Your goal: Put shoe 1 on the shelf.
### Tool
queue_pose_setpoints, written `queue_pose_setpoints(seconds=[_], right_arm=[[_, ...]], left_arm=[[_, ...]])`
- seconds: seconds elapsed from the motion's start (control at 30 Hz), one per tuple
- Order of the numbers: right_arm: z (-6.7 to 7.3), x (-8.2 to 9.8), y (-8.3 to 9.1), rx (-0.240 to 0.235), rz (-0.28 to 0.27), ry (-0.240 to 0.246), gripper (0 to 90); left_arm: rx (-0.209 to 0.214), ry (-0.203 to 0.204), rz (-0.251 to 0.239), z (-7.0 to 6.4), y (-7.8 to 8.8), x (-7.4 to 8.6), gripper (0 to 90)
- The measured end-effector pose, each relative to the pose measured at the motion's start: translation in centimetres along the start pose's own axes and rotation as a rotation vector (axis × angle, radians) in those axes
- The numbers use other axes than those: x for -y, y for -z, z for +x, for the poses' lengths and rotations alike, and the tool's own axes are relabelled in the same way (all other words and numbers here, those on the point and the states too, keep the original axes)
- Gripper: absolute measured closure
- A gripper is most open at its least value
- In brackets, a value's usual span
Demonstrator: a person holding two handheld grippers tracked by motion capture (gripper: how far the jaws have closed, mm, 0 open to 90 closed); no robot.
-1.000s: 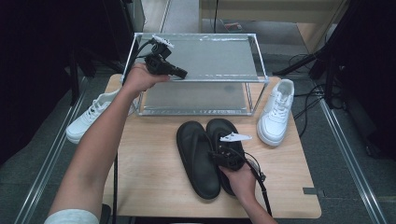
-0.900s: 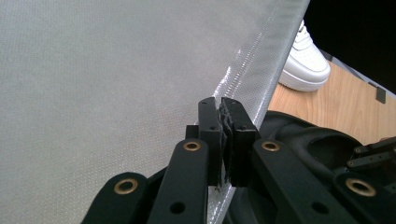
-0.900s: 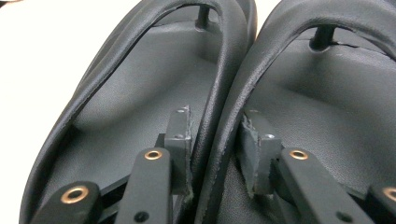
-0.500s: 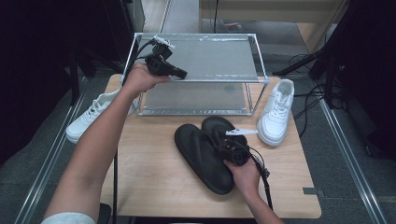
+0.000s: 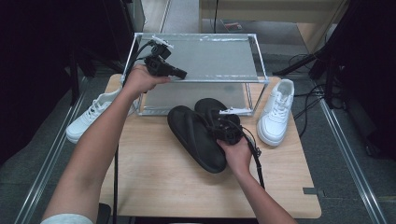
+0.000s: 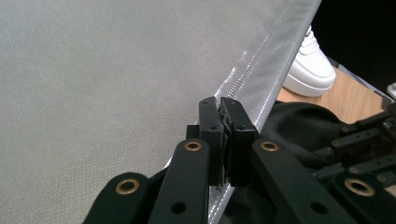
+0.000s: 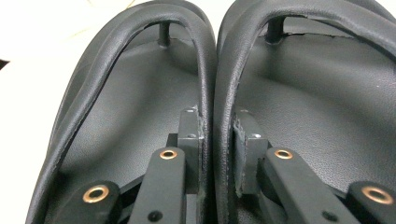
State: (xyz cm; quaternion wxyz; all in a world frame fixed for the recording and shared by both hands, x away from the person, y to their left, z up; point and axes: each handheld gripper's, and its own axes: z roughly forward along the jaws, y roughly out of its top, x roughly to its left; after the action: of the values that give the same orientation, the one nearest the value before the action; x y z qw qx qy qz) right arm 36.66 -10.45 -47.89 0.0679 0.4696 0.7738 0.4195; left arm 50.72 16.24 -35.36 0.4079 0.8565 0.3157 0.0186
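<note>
The right claw (image 5: 223, 127) grips a pair of black flip-flops (image 5: 196, 133) at once: in the right gripper view its jaws sit inside the two soles and pinch the neighbouring inner straps (image 7: 212, 88) together. The jaws have just been closing, and the straps are squeezed between the pads. The flip-flops lie on the wooden counter (image 5: 159, 172), just in front of a two-tier metal rack (image 5: 201, 58), toes towards it.

The left claw (image 5: 182, 73) is fully closed on the front edge of the rack's top shelf (image 6: 261, 79); the thin rim sits between its pads, which seems meant to steady the rack.

The step in hand looks like lifting the pair into the rack. To do it well, the grip should stay firm, since two soft straps can slide against each other and let one sole sag or drop. Both soles should come up level, clear the lower rail, and go in toes first without snagging the frame. The left claw should keep its hold so the light rack does not shift.

The flip-flops are matte, rubbery, with smooth rounded straps and faintly grained footbeds. The shelf is a fine perforated silvery sheet in a slim metal frame. A white sneaker (image 5: 276, 112) stands to the right of the rack, and another sneaker (image 5: 91, 116) lies off its left end, both with laces and a smooth leather-like finish.
</note>
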Motion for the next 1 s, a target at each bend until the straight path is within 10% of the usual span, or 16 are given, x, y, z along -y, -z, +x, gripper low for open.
queue_pose_setpoints(seconds=[0.6, 1.0], right_arm=[[-1.8, -3.4, -6.1, 0.088, -0.050, -0.125, 77.0], [-2.2, -4.2, -8.1, 0.132, -0.066, -0.123, 69.7]], left_arm=[[0.003, 0.000, 0.013, -0.3, 0.1, 0.0, 89.0], [0.003, 0.000, 0.008, -0.3, 0.1, 0.1, 89.0]])
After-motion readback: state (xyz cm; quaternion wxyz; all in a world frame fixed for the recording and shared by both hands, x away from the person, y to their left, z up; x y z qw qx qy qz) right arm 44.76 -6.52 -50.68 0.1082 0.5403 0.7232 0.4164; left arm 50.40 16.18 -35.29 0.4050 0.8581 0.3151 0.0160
